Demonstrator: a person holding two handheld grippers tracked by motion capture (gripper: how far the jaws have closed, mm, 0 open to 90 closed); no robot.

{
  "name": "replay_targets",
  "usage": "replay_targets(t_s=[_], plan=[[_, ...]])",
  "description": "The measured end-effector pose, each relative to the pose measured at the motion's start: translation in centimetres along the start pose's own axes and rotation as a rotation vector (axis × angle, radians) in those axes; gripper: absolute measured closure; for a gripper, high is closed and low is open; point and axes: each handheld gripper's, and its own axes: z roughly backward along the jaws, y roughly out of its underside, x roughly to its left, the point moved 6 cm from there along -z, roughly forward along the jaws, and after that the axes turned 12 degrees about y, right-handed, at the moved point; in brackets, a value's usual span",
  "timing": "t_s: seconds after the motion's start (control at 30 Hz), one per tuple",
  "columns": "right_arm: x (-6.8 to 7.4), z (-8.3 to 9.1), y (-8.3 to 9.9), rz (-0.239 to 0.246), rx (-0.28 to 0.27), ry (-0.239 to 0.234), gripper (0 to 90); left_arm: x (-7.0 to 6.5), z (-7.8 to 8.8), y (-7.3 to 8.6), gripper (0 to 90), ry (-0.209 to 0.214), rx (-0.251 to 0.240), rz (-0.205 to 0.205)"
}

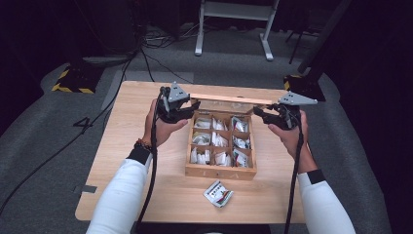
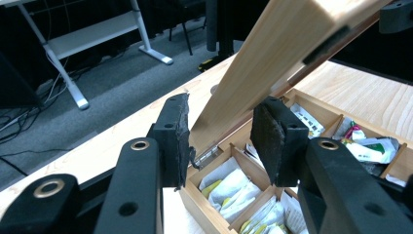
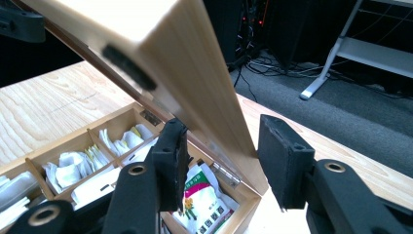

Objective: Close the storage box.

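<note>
**Lid straddled at both ends**

The lid stands tilted up from the far, hinged edge of the box, its long axis running across the table. The left gripper has its fingers pinching the lid's left end. The right gripper straddles the right end, though I cannot tell whether it is pressing. A loose sachet lies in front of the box, clear of the lid.

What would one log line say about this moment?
left gripper: shut on hinged light wooden lid | right gripper: shut on lid | wooden compartment box: open, white paper sachets inside
</note>
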Motion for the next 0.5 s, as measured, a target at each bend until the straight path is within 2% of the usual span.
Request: replay_targets(t_s=[0.27,0.5], plan=[[0.2,0.8,0.2,-0.015,-0.004,-0.006,55.5,-0.5,0.6,0.3,58.3,0.000,0.011,-0.016],[0.4,1.2,0.4,0.000,-0.006,-0.006,55.8,-0.8,1.1,0.9,58.7,0.009,0.031,-0.026]])
